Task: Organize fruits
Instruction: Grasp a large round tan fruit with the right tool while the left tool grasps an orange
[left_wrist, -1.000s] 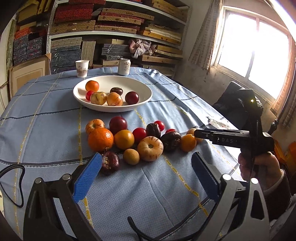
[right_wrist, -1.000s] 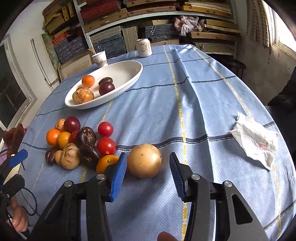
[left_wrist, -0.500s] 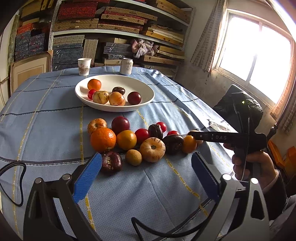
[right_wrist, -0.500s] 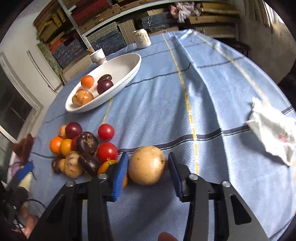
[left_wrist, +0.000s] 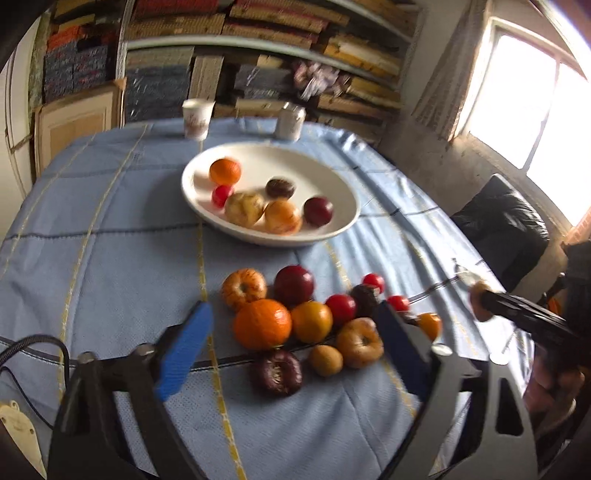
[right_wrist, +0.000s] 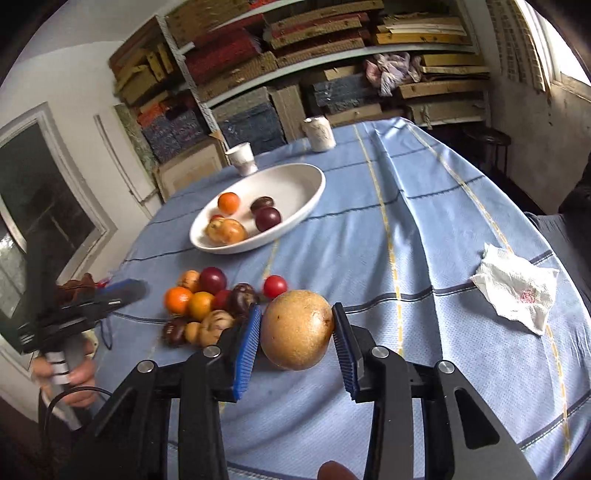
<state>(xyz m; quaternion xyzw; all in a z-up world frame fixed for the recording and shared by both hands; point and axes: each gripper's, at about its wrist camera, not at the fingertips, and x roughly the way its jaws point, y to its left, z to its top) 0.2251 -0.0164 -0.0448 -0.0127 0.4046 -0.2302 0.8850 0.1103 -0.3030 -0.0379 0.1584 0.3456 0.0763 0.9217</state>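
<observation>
Shelves (right_wrist: 295, 66) stacked with boxes rise behind a round worktop (right_wrist: 424, 229) under a blue cloth. White oval bowl (right_wrist: 306, 195) holds several fruits; beyond it stand a paper cup (right_wrist: 242, 158) and a can (right_wrist: 319, 133). Loose fruit pile (left_wrist: 303, 321) crowds the near cloth, with a crumpled tissue (right_wrist: 517, 295) well apart. Right gripper (right_wrist: 297, 350) is clamped on a tan round fruit (right_wrist: 299, 334). Left gripper (left_wrist: 291, 354) is closing, pads not touching any fruit.
</observation>
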